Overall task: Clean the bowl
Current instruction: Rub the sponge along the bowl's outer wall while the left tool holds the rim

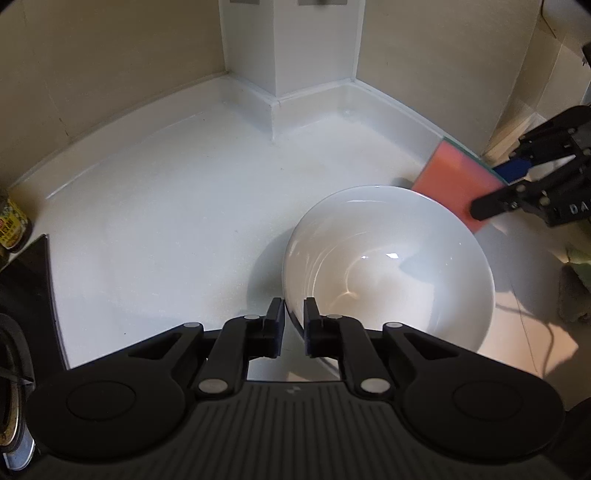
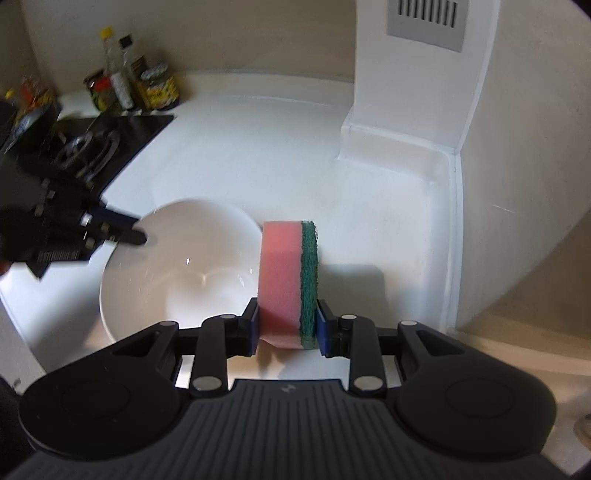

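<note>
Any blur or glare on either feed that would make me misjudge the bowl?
Left wrist view: bowl sharp, small highlights inside, sponge slightly soft, walls bowed by the fisheye. Right wrist view: the left tongs and the stove are motion-smeared, the sponge casts a shadow on the counter.

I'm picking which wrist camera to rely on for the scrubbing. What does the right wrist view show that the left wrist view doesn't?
Only the right wrist view shows the sponge's green scouring side, the stove burner, the wall vent and the row of bottles and cans. Only the left wrist view shows the left gripper straddling the bowl's rim close up. Both show the white bowl on the white counter, the pink sponge clamped in the right gripper, and the corner column.
</note>
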A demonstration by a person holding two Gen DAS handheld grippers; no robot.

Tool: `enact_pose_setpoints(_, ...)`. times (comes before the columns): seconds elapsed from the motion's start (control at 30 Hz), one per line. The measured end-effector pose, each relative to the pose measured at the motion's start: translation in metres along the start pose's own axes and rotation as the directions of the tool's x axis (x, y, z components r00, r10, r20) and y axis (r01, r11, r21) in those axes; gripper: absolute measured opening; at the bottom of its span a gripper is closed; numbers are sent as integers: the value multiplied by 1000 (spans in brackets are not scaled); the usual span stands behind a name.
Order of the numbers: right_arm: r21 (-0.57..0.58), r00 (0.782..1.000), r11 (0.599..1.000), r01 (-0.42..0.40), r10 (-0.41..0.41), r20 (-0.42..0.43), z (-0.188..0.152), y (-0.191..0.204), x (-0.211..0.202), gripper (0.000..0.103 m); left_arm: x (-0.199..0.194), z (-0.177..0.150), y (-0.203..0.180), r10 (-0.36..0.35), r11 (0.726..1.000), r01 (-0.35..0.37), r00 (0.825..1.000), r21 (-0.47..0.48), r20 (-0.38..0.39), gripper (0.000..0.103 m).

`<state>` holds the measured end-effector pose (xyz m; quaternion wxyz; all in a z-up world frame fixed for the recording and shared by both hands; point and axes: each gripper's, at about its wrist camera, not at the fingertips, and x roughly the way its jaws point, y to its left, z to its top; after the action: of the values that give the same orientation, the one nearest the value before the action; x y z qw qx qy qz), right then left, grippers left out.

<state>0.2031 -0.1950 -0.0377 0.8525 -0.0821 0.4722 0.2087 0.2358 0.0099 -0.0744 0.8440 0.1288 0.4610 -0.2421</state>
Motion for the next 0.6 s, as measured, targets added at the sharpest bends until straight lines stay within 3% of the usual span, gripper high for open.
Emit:
enact_pose_setpoints(0.17, -5, 1000, 1000, -28, 28, 5, 9, -1, 5, 26, 7, 14, 0, -5, 993, 9, 1000, 118, -31, 5)
enact_pose_setpoints(0.3, -33, 1000, 999, 13, -13, 15, 19, 7, 13, 26, 18, 31, -7, 17, 974, -9, 999, 226, -33, 6)
enact_pose_setpoints(0.43, -19, 1000, 1000, 0, 0, 20, 18, 4, 12, 26, 14, 31, -6, 37, 991, -33, 999, 128, -31, 6)
enact_pose_setpoints(0.6, 19, 999, 1000, -2, 2, 38, 12, 0, 8, 26, 0, 5, -9, 72, 997, -72, 997, 28, -15, 7)
